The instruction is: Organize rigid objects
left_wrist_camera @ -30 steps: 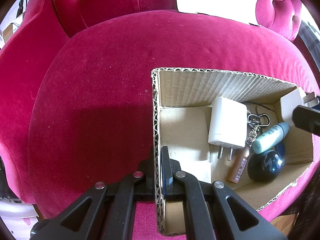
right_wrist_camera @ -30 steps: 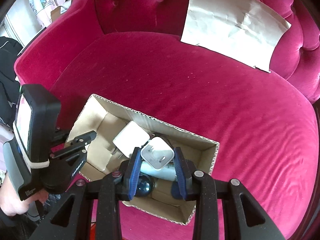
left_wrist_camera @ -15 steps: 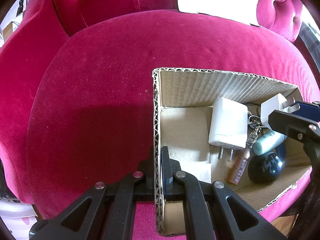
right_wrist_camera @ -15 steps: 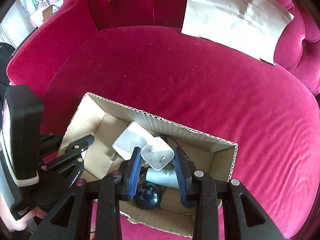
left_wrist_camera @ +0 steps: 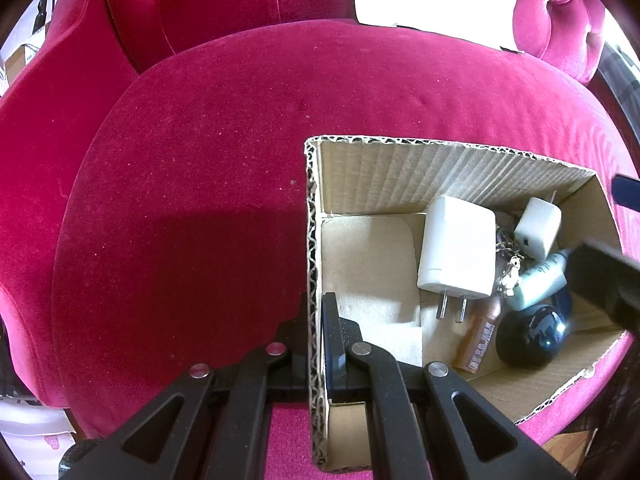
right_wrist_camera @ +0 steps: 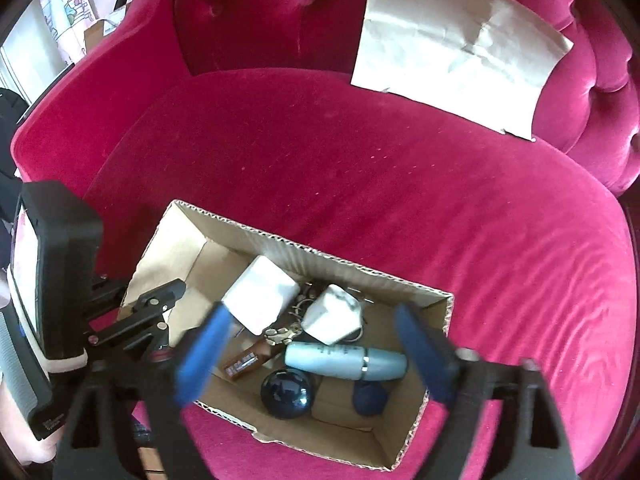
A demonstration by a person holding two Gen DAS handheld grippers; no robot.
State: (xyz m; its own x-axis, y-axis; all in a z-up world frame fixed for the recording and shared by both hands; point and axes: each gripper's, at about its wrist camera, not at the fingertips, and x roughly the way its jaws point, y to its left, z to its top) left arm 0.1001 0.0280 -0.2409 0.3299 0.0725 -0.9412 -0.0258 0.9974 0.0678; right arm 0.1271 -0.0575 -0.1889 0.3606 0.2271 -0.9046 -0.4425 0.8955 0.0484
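On the pink velvet seat (right_wrist_camera: 360, 184) sits an open cardboard box (left_wrist_camera: 400, 176), and reading it from its left edge, the left gripper (left_wrist_camera: 314, 344) comes first: its jaws are pinched tight on the box's left wall, one finger outside and one inside, at about six o'clock in the left wrist view. I take that grip to be a steadying one, keeping the light box from sliding on the soft cushion while things go in. Beside it the box's left half is bare cardboard floor. Toward three o'clock the contents bunch up: a large white charger (left_wrist_camera: 456, 246) lying flat with its prongs pointing toward six, a small brown bottle (left_wrist_camera: 480, 340) below it, a tangle of keys (right_wrist_camera: 294, 330), then a small white plug (right_wrist_camera: 332, 314) resting tilted on top of the keys and against a pale blue tube (right_wrist_camera: 344, 360). Two dark blue balls (right_wrist_camera: 286, 394) lie at the near wall. Above that cluster hangs the right gripper (right_wrist_camera: 316, 356), its blue-padded jaws opening wide and blurred, with nothing pressed between them; the small plug lies free beneath, apparently just let go there. At one o'clock a creased sheet of paper (right_wrist_camera: 460, 48) leans against the chair back, well apart from the box.
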